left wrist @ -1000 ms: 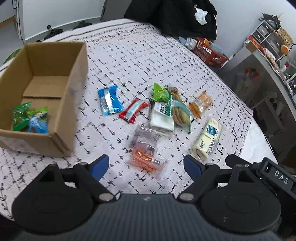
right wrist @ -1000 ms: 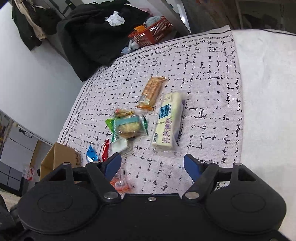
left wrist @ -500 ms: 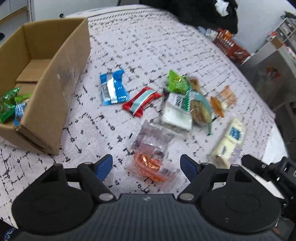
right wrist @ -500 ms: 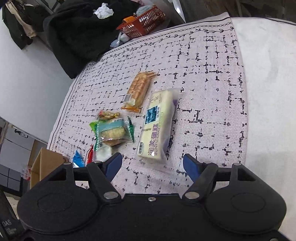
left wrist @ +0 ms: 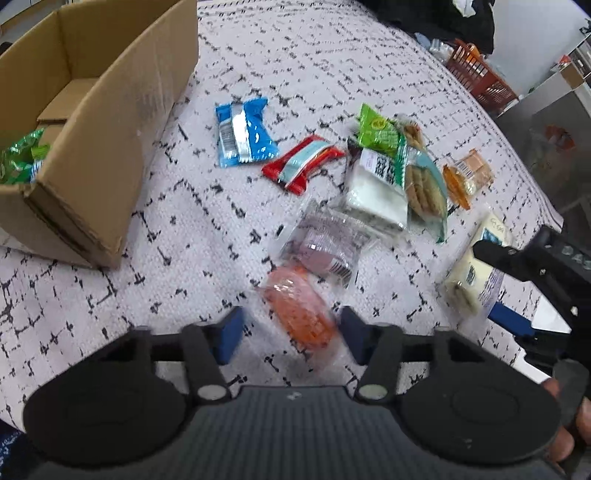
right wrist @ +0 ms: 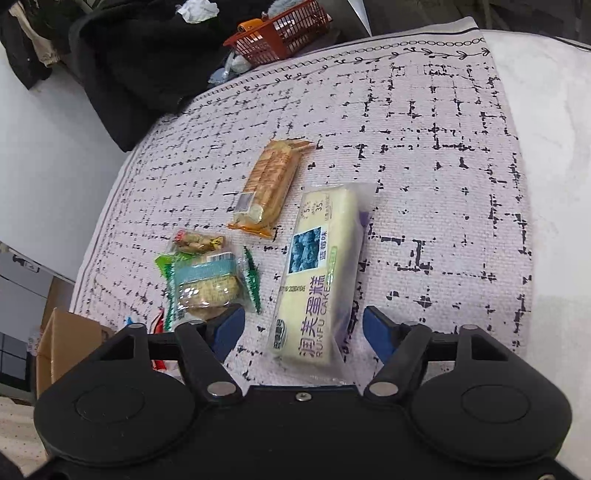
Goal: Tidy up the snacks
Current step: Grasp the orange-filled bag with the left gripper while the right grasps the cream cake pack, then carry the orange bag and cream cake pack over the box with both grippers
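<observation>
Patterned white cloth (left wrist: 207,236) with black dashes covers the surface, probably a bed, so the snacks lie on soft ground, with a red basket (right wrist: 280,33) and dark clothes (right wrist: 147,55) beyond its far edge. At the upper left of the left view stands the box (left wrist: 110,122), open, with a green packet (left wrist: 18,158) already inside. Over the last second both cameras have dropped and closed in on the pile: the left tongs (left wrist: 291,332), spread wide, now straddle the orange packet (left wrist: 299,310) at bottom centre, which a second ago lay well ahead of them and now sits between the blue pads; the picture is blurred, so they seem to be moving. The right tongs (right wrist: 303,328), also spread and empty, have come down over the near end of the cake bar (right wrist: 317,280), which fills the gap between the fingers in the lower middle of the right view. Neither pair has closed on anything yet. Other snacks wait in mid-frame: a blue packet (left wrist: 243,133), a red packet (left wrist: 303,162), a clear purple pack (left wrist: 325,243) touching the orange one, a biscuit pack (right wrist: 207,288) and an orange cracker sleeve (right wrist: 269,188). I judge that two pickups are being lined up at once, each snack then bound for the box. Most of the sorting remains. The crinkly wrappers may slip or drag a neighbour along.
</observation>
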`<state>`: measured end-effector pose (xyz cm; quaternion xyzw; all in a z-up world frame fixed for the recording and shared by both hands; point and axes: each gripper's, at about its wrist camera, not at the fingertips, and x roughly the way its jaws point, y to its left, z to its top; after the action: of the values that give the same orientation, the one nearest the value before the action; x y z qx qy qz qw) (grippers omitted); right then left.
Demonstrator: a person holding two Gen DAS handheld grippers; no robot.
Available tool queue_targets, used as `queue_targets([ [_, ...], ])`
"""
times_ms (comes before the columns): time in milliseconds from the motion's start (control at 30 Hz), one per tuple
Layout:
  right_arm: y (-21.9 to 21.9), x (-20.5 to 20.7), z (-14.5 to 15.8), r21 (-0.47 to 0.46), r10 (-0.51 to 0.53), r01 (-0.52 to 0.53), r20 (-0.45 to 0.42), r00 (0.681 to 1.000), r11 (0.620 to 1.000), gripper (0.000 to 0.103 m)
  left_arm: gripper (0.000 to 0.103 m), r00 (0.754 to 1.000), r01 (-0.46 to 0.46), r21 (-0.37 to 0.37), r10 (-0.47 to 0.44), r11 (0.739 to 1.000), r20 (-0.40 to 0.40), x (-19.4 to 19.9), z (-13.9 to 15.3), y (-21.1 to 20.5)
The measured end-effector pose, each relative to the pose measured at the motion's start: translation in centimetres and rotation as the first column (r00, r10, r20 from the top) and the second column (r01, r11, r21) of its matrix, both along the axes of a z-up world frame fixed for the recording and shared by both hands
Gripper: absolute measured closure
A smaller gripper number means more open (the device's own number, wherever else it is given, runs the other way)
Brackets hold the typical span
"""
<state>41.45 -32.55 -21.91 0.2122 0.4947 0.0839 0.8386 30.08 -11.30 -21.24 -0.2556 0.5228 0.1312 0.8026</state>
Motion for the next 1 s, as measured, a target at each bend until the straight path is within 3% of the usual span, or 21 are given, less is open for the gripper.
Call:
queue_targets([
  [133,-0.1,0.5,-0.6,-0.027,-0.025,0.025,-0.018,1.000,0.999,0.045,0.073,1.000,0.004,0.004,-0.005,1.000,0.010,0.2,0.3,0.3],
  [300,0.0,0.6,-0.8,-0.058,-0.020,0.019,-0.018,1.000,0.998,0.068,0.077,0.999,0.001,-0.011,-0.001,1.000,0.050,-0.1,1.1,0.9],
  [367,-0.1,0.5,-0.4,-0.056,-0.013,0.012,-0.019,1.000,0.998,0.072,0.077,0.998,-0.005,-0.016,0.006,1.000,0.065,-0.2,1.5,1.1],
  [667,0.0,-1.7,3.1,-0.016,-0.003,0.004,0.025,1.000,1.000,0.075,0.079,0.988,0.004,-0.033,0.002,0.999,0.156,-1.5,4.6,1.6],
  [1000,3.1,-4.5,7.2,0.016,0.062,-0.064,0.106,0.992,0.998,0.075,0.079,0.966,-0.001,-0.023,0.007,1.000,0.260,-2.8,8.9,3.3],
])
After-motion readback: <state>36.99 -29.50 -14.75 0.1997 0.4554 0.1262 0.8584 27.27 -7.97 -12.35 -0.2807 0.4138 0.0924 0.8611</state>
